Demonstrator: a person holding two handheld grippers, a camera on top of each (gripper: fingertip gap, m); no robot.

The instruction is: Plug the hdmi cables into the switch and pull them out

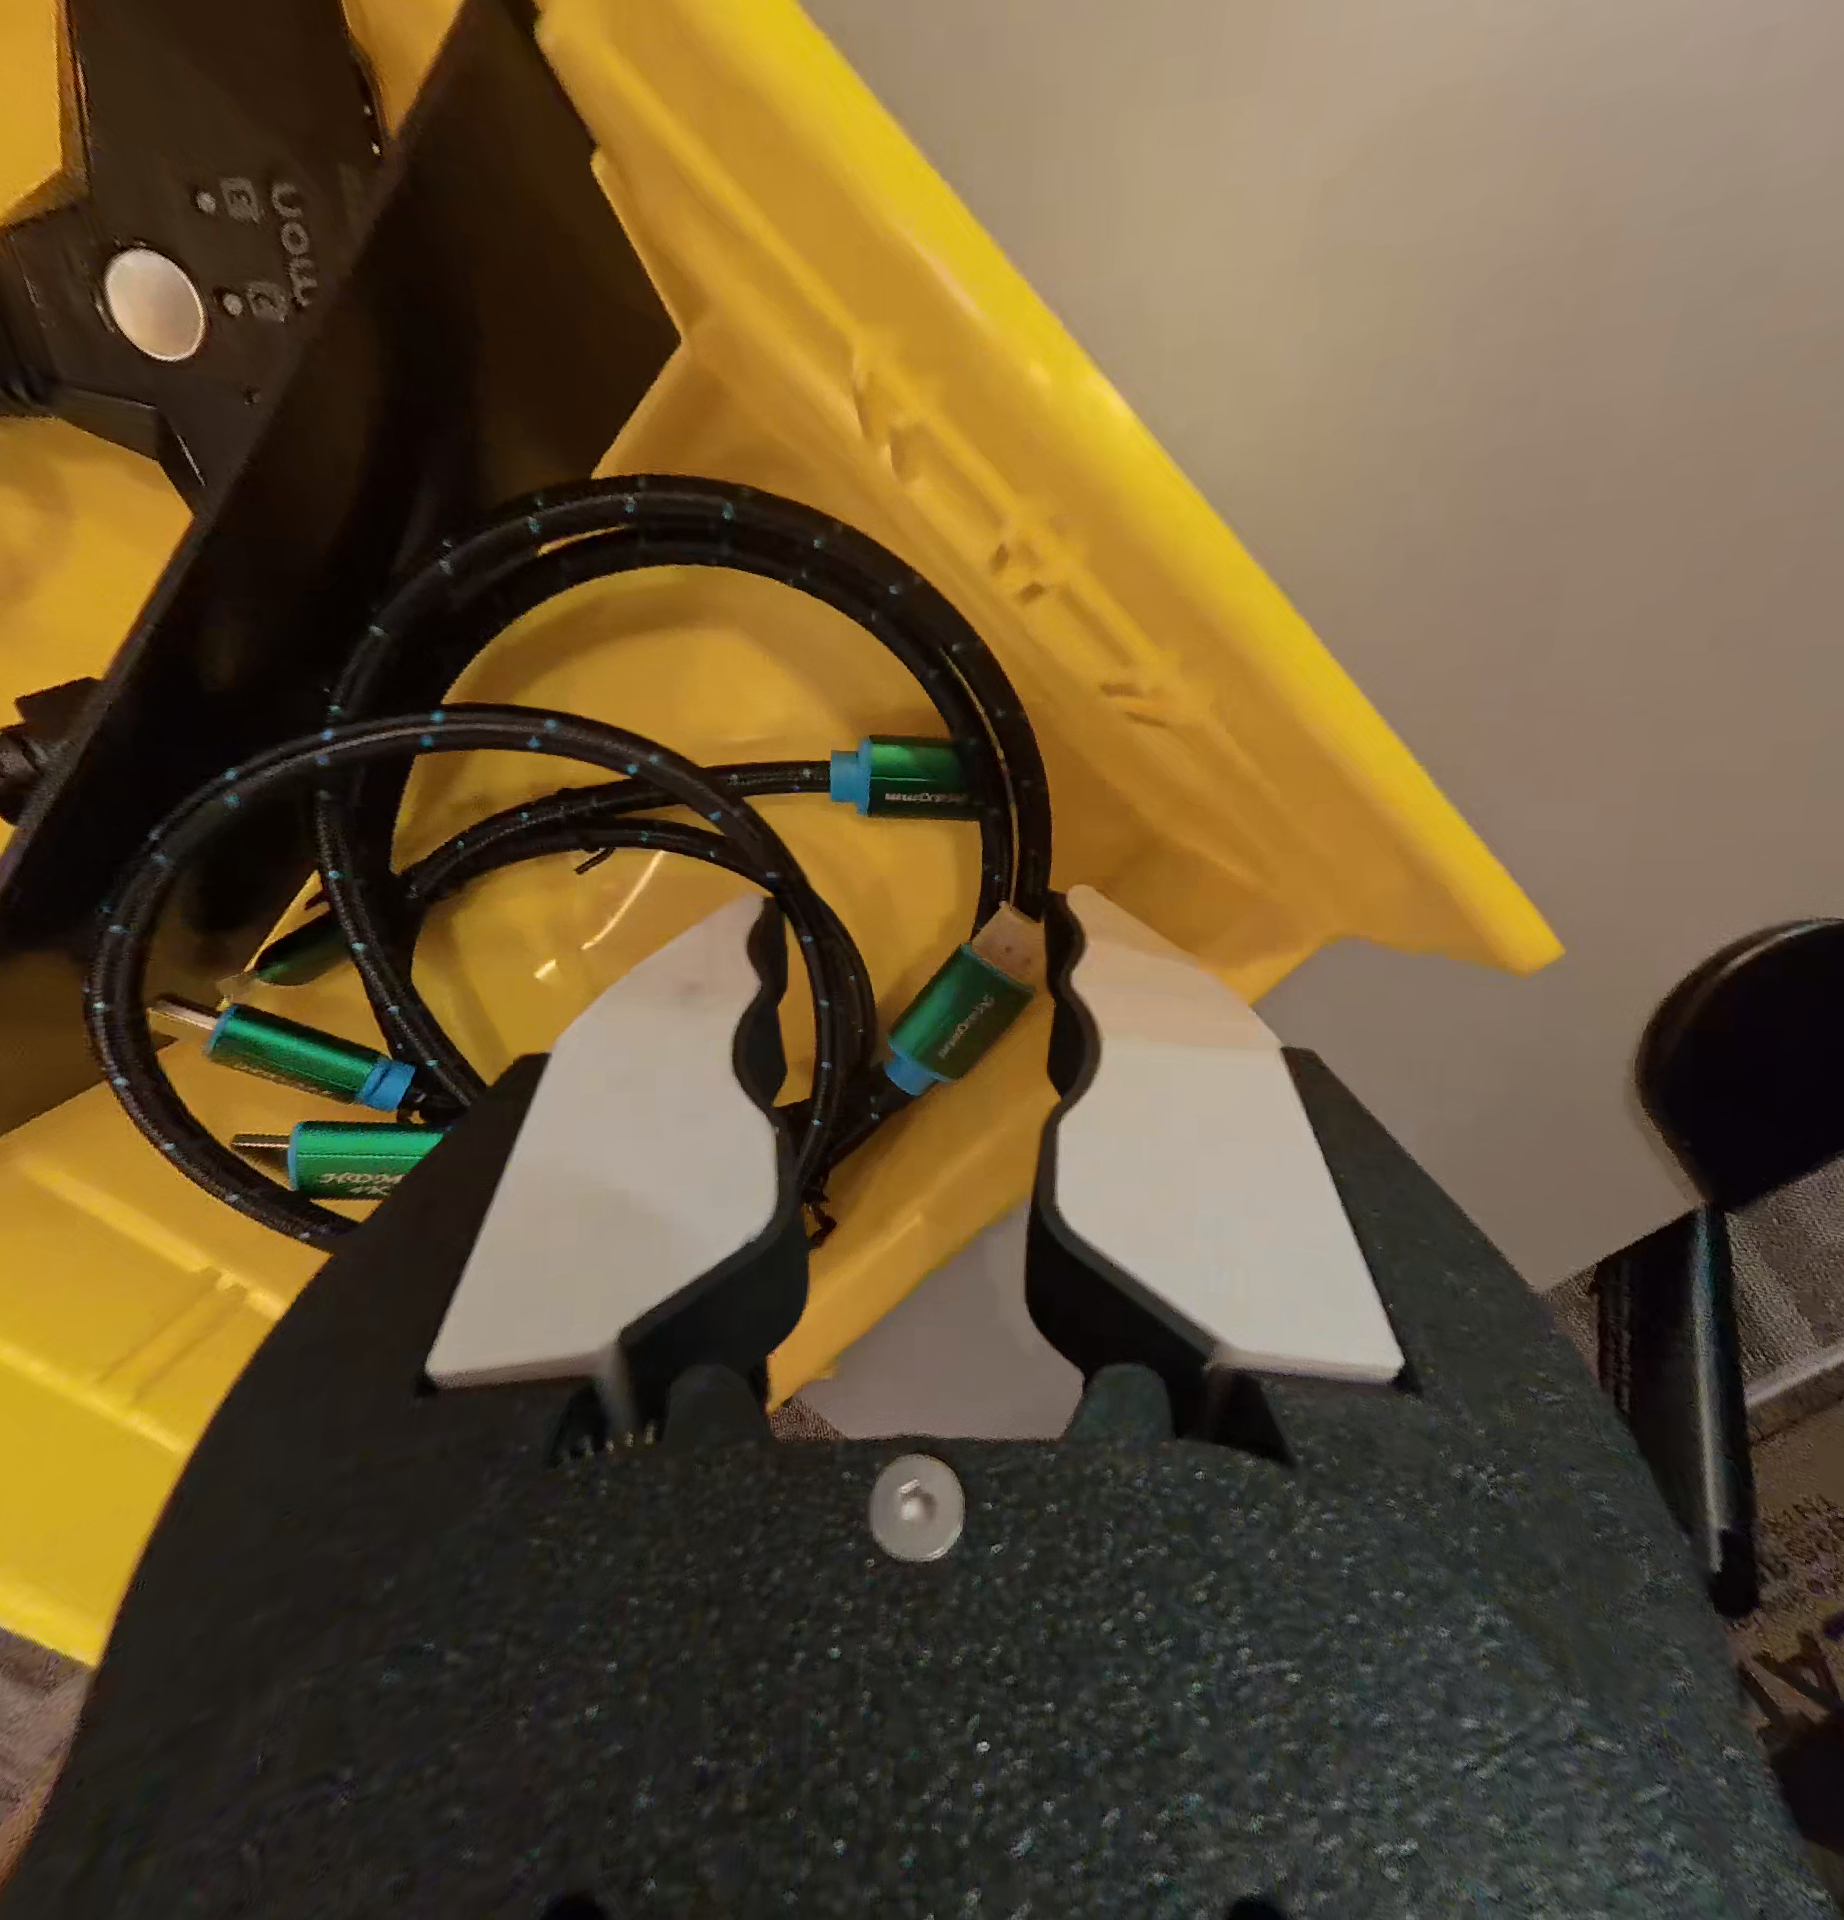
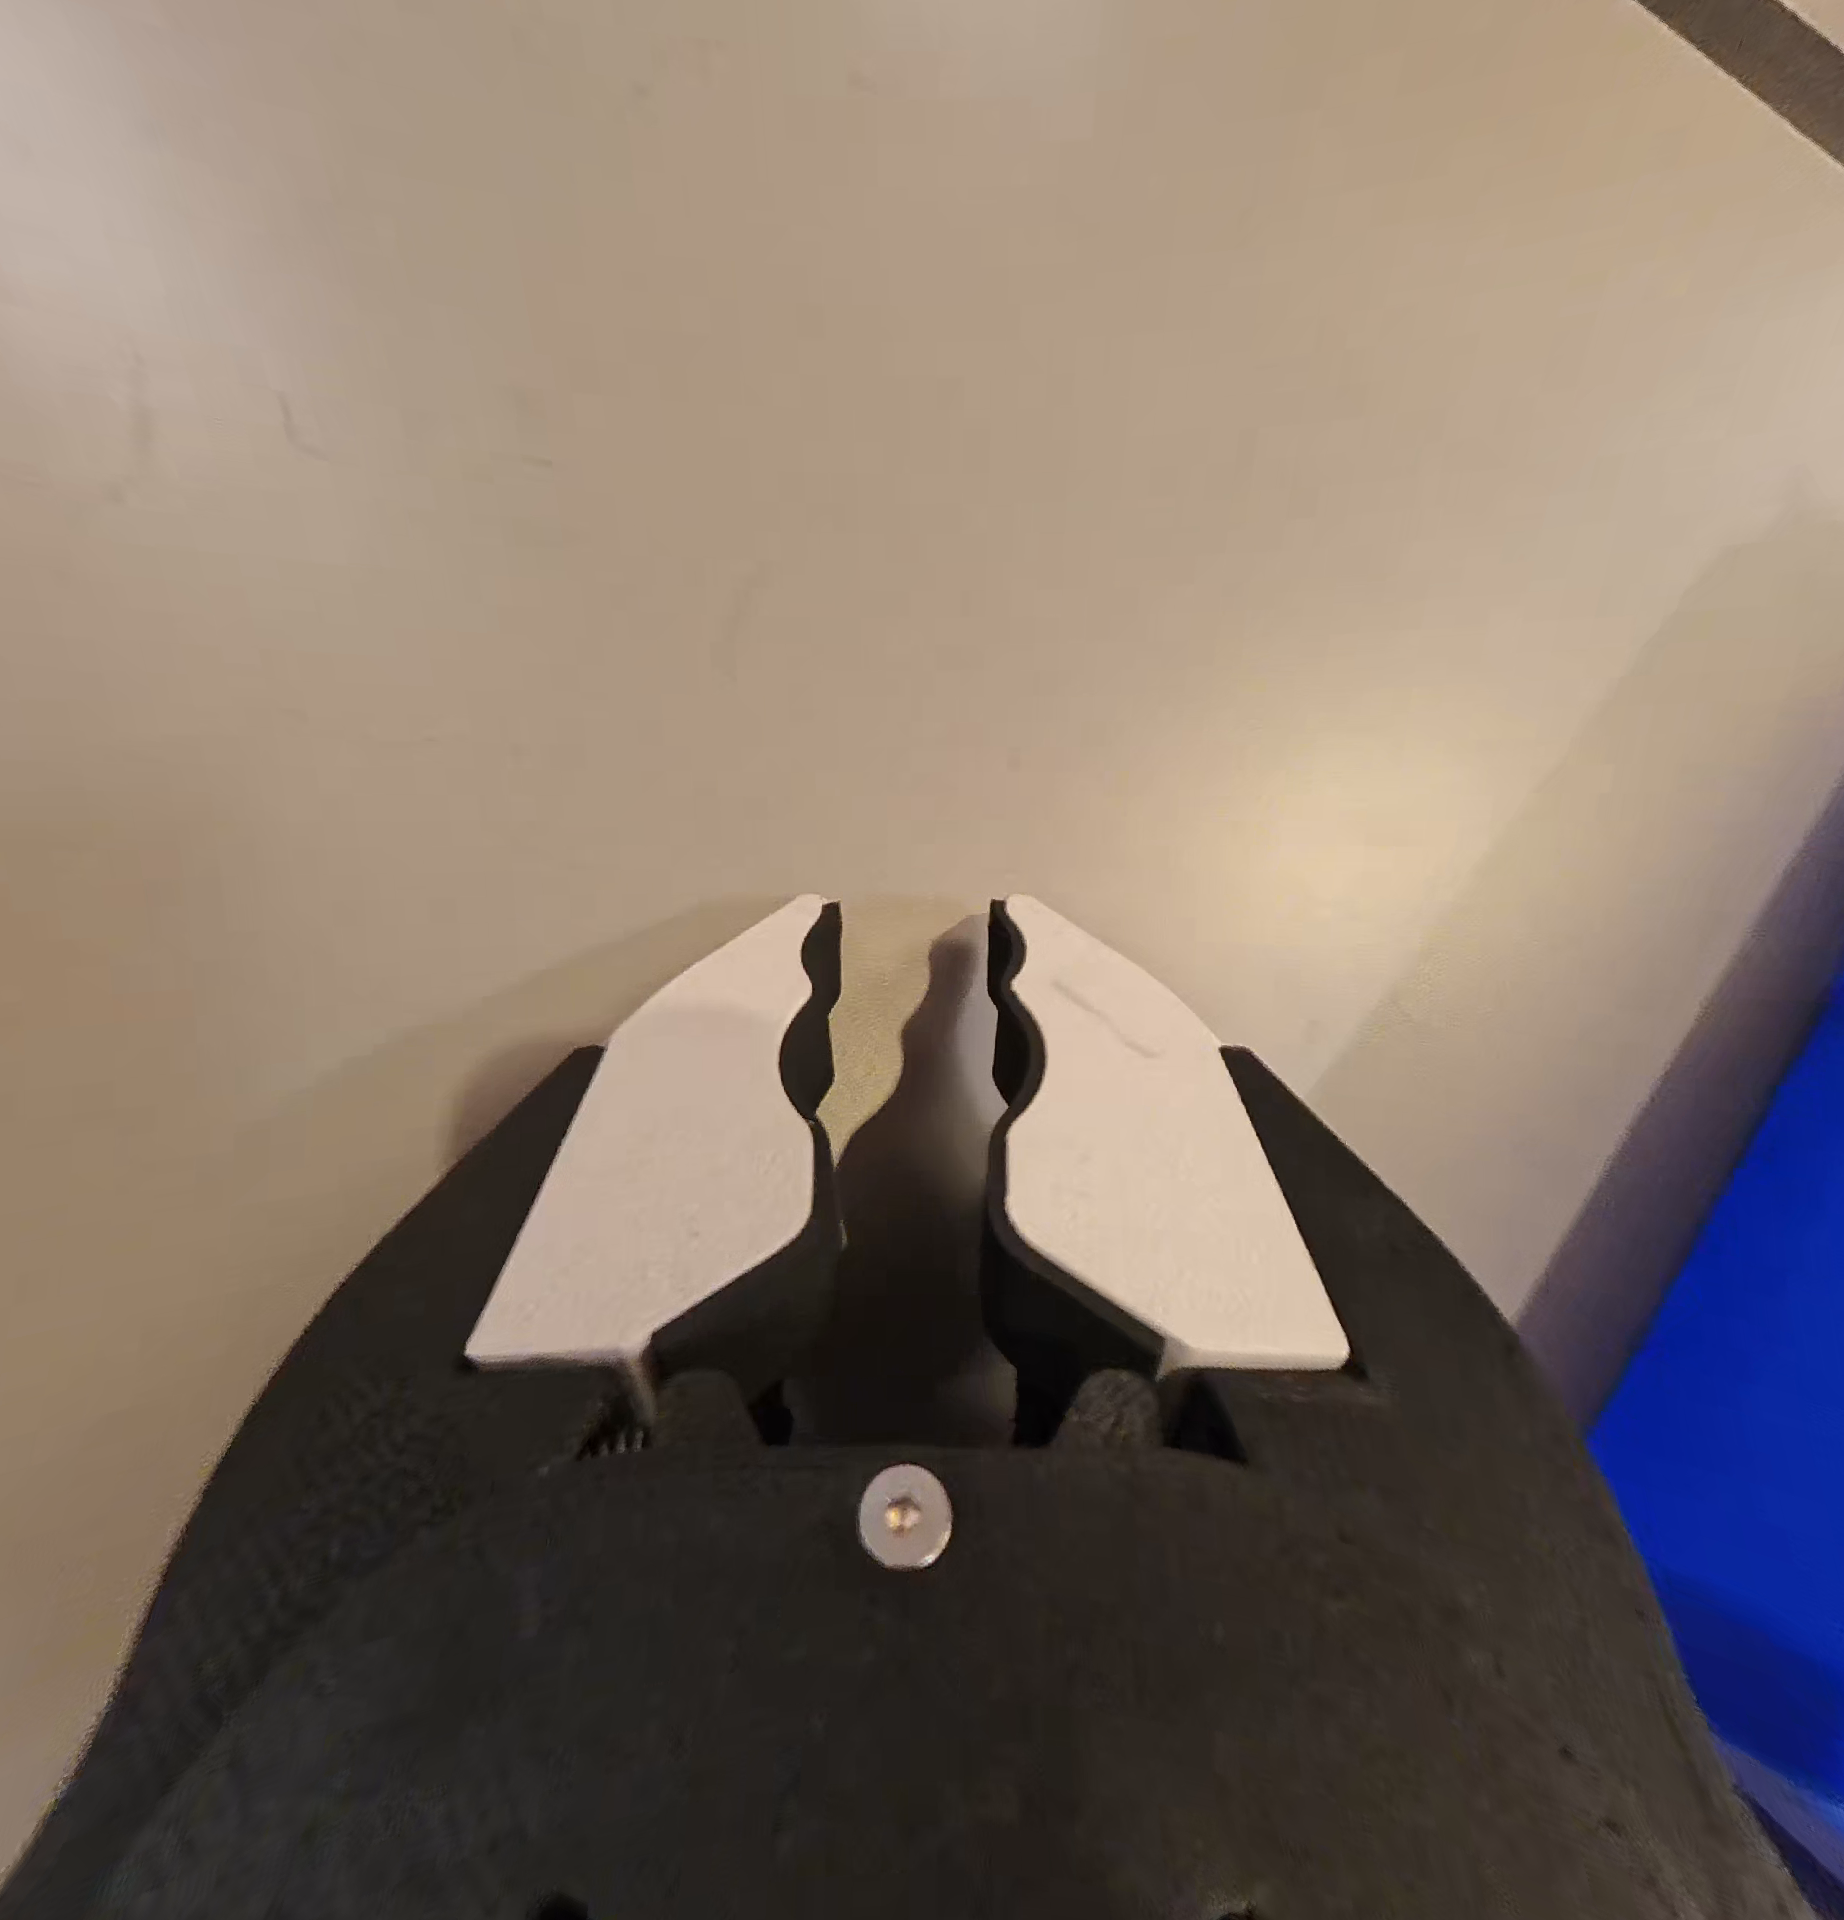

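Observation:
My left gripper [image 1: 913, 904] is open and reaches into a yellow bin [image 1: 897, 312]. Coiled black braided cables [image 1: 585, 727] with blue flecks lie in the bin. One green plug with a blue collar [image 1: 959, 1018] lies between my fingers, its metal tip close to the right fingertip [image 1: 1094, 935]. A cable loop runs along the left fingertip [image 1: 720, 956]. The pads do not press on either. More green plugs lie at the back [image 1: 907, 777] and at the left [image 1: 305, 1055]. My right gripper [image 2: 915, 909] is open and empty just above a plain beige surface [image 2: 897, 416].
A black divider wall [image 1: 378, 416] splits the bin. Behind it lies a black device with a silver button [image 1: 149, 301]. A black chair [image 1: 1770, 1039] stands right of the bin. A blue surface [image 2: 1749, 1351] lies at the right edge of the right wrist view. The tips of one gripper are about 75 centimetres away from the tips of the other.

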